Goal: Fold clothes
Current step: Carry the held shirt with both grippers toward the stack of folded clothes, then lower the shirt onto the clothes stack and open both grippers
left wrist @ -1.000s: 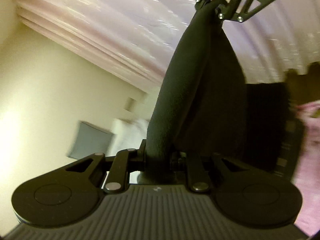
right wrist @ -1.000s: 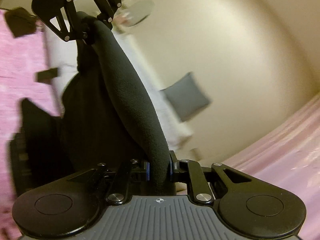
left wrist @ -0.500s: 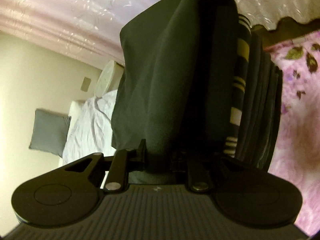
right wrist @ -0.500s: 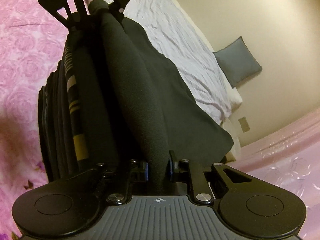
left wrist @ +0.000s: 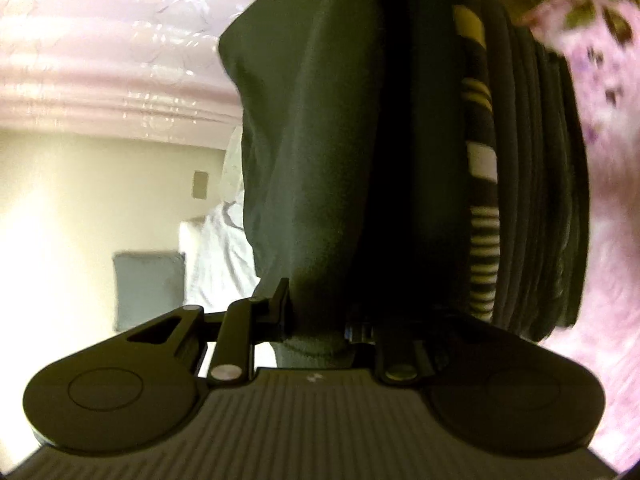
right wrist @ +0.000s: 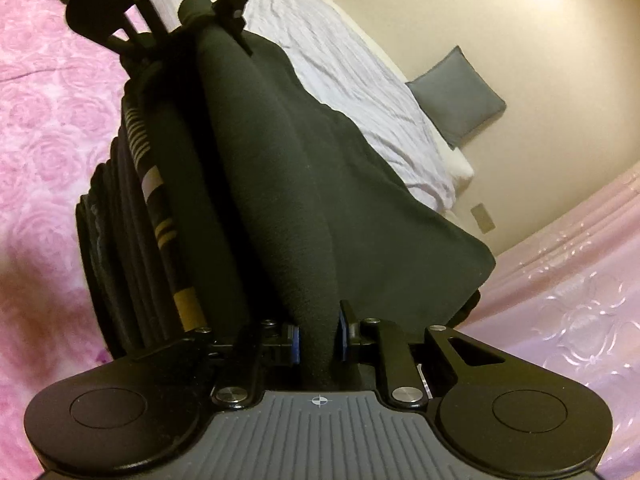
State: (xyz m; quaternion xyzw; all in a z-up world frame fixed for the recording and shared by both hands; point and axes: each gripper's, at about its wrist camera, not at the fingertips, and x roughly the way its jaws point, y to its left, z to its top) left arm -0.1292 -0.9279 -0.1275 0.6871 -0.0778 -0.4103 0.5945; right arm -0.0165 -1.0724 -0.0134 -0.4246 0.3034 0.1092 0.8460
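2 tools grip 1 dark fleece garment (right wrist: pixel 304 184), stretched lengthwise between them: right tool (right wrist: pixel 318 342) pinches its near end, left tool (left wrist: pixel 320 316) its far end, above the stack of folded dark clothes (right wrist: pixel 120 216) on the pink floral bed cover (right wrist: pixel 44 120).

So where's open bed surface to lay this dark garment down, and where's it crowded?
Free: the pink rose bedspread left of the folded stack, and the white sheet between the garment and the grey pillow. Crowded: directly under both grippers, where the stack sits against the hanging garment.
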